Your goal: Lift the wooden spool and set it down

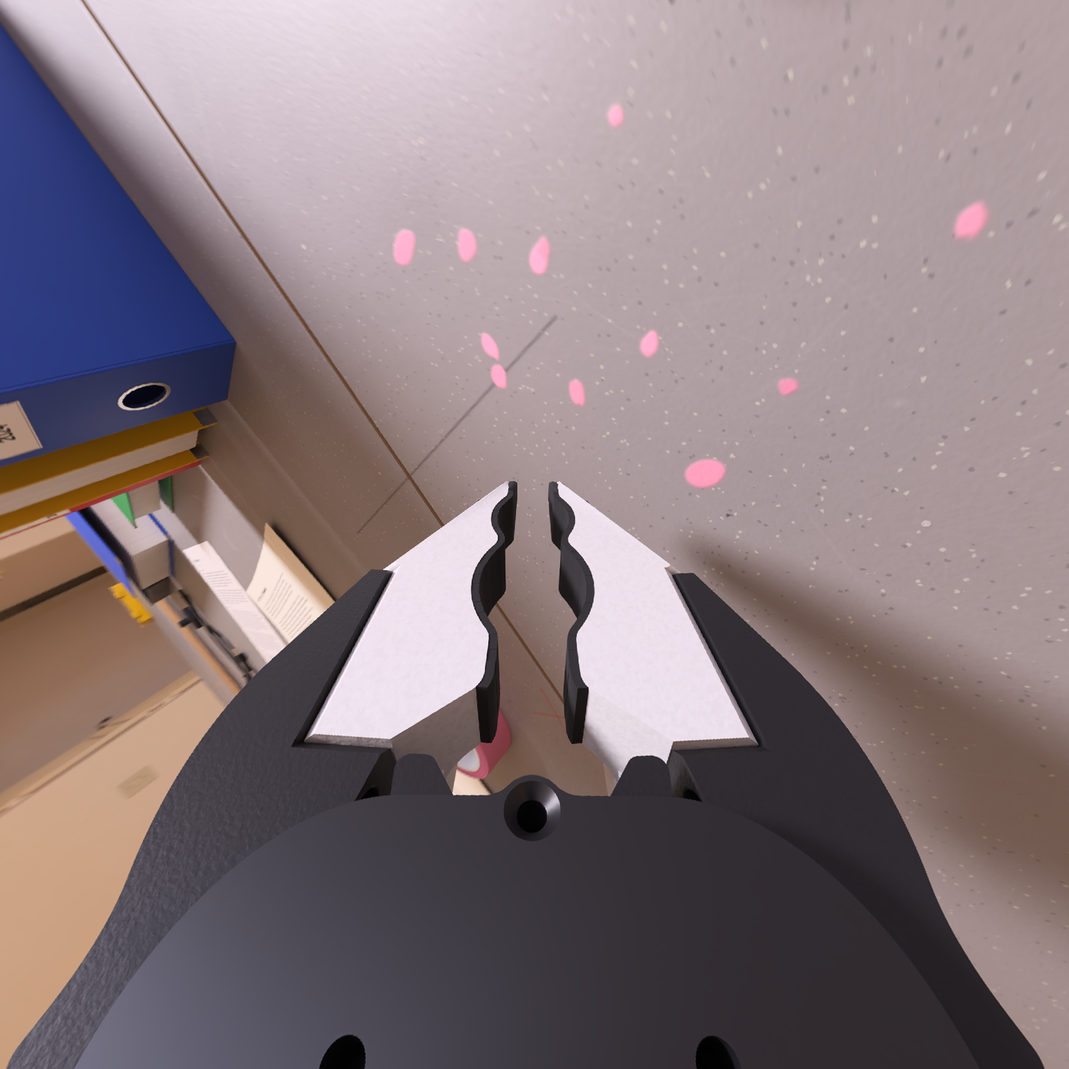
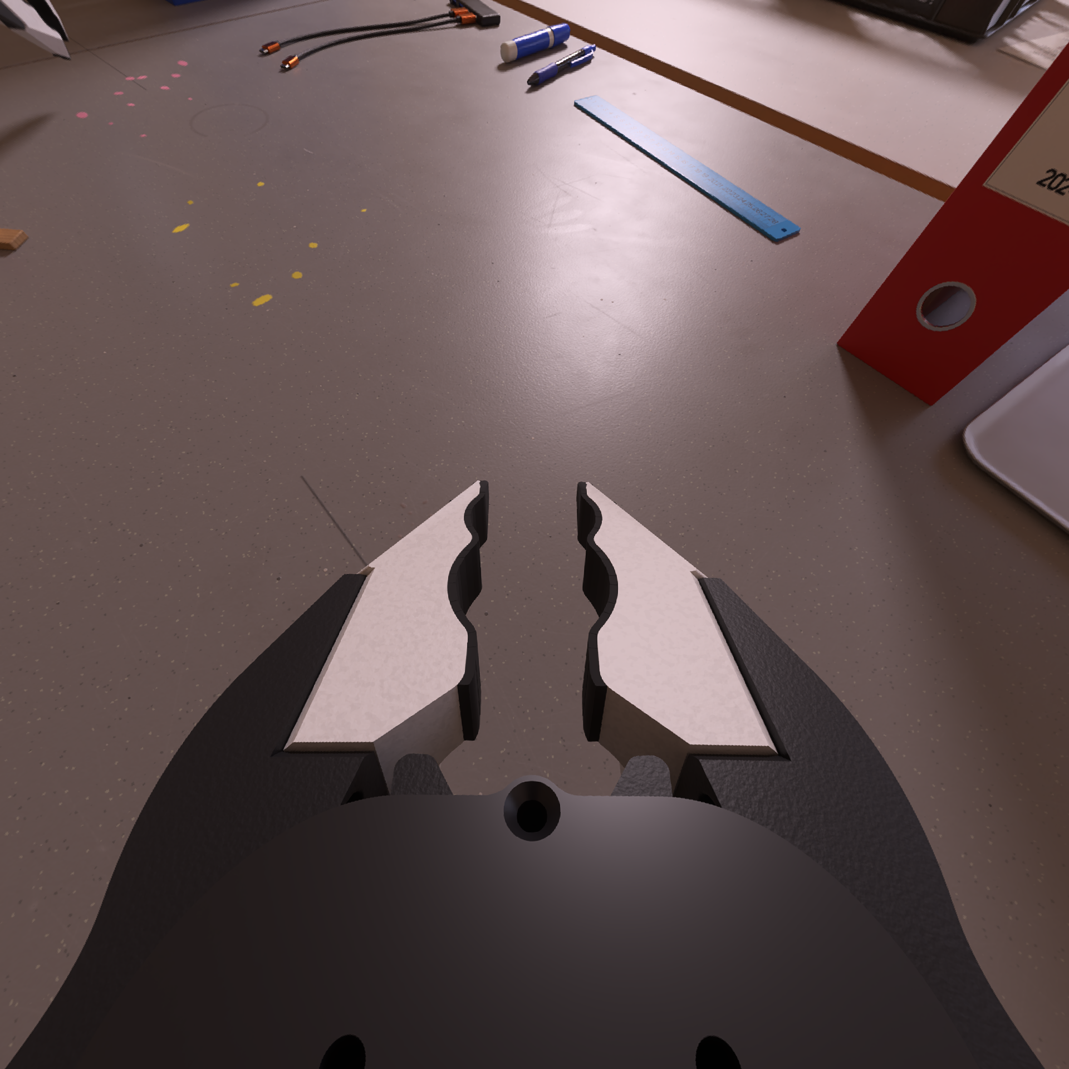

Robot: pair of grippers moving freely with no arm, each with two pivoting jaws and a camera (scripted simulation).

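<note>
No whole wooden spool shows in either view. A small light-wood piece lies at the left edge of the right wrist view, cut off by the frame; I cannot tell whether it is the spool. My right gripper is open and empty, low over the grey-brown table. My left gripper holds nothing, its jaws a narrow gap apart, over a table area with pink spots. The left gripper's fingertips show at the top left of the right wrist view.
A blue binder on stacked books and a pink tape roll lie near the left gripper. A red binder, white tray, blue ruler, pen, glue stick and cables surround the right.
</note>
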